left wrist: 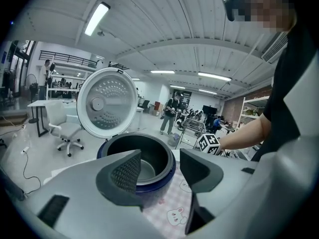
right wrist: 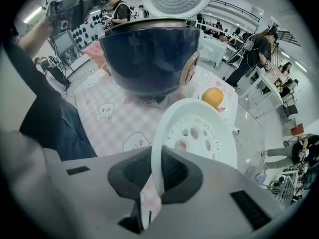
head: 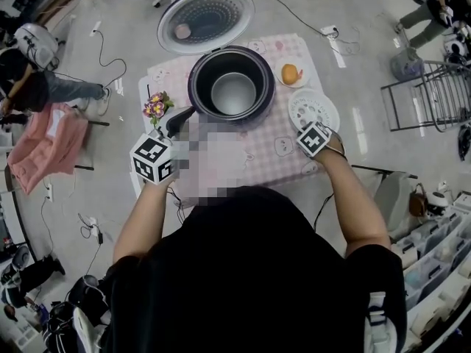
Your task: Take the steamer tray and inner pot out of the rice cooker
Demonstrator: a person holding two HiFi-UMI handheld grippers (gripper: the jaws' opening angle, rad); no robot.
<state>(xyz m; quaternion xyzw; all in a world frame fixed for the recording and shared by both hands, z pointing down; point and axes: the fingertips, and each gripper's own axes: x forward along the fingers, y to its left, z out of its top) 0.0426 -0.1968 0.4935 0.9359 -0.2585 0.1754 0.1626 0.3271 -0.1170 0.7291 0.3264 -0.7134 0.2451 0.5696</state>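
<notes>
On the pink checked tablecloth [head: 272, 157] at mid-frame in the head view, the open rice cooker [head: 197, 94] holds the inner pot [head: 234, 93]. The white steamer tray [head: 313, 107] is already out at its right, its near rim pinched by the closed right gripper [head: 310, 126]. The left gripper [head: 185, 114], jaws apart and empty, sits at the cooker's lower left, so the pot's rim lies just ahead, up and right, and this looks the nearer hand.
</notes>
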